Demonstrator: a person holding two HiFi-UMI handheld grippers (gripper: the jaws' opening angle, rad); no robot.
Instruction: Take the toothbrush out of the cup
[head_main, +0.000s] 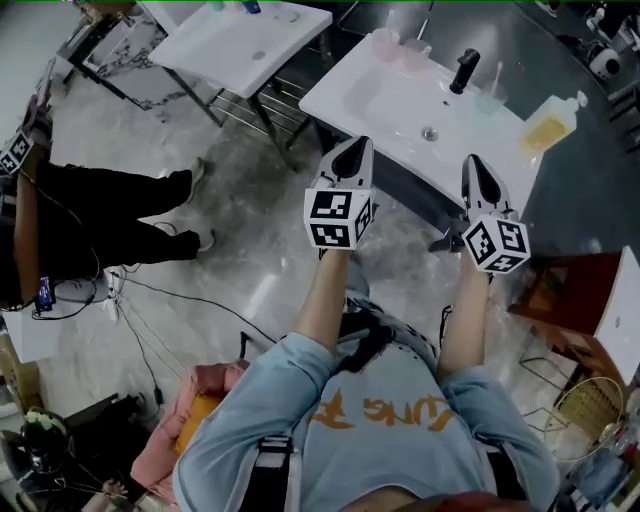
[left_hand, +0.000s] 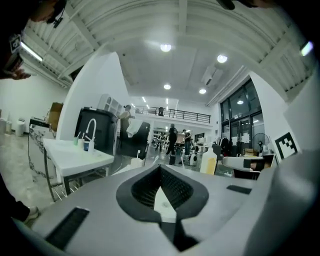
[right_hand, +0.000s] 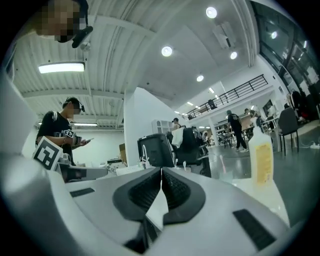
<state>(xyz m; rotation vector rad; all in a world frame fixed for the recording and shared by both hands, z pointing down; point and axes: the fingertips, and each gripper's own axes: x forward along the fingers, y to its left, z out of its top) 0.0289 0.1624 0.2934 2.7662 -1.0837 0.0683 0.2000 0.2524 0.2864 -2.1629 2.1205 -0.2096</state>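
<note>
A clear cup (head_main: 489, 101) stands on the far right rim of the white sink (head_main: 390, 100), and a thin pale toothbrush (head_main: 497, 78) sticks up out of it. Both grippers hover over the sink's near edge, well short of the cup. My left gripper (head_main: 352, 150) is shut and empty; in the left gripper view its jaws (left_hand: 160, 167) meet with nothing between them. My right gripper (head_main: 476, 166) is also shut and empty, its jaws (right_hand: 161, 171) closed tip to tip. The cup lies ahead and slightly right of the right gripper.
A black faucet (head_main: 463, 72) stands at the sink's back, two pink cups (head_main: 400, 48) to its left. A yellow soap bottle (head_main: 550, 125) sits at the sink's right corner. A second white sink (head_main: 245, 40) is at upper left. A person in black (head_main: 90, 215) stands at left.
</note>
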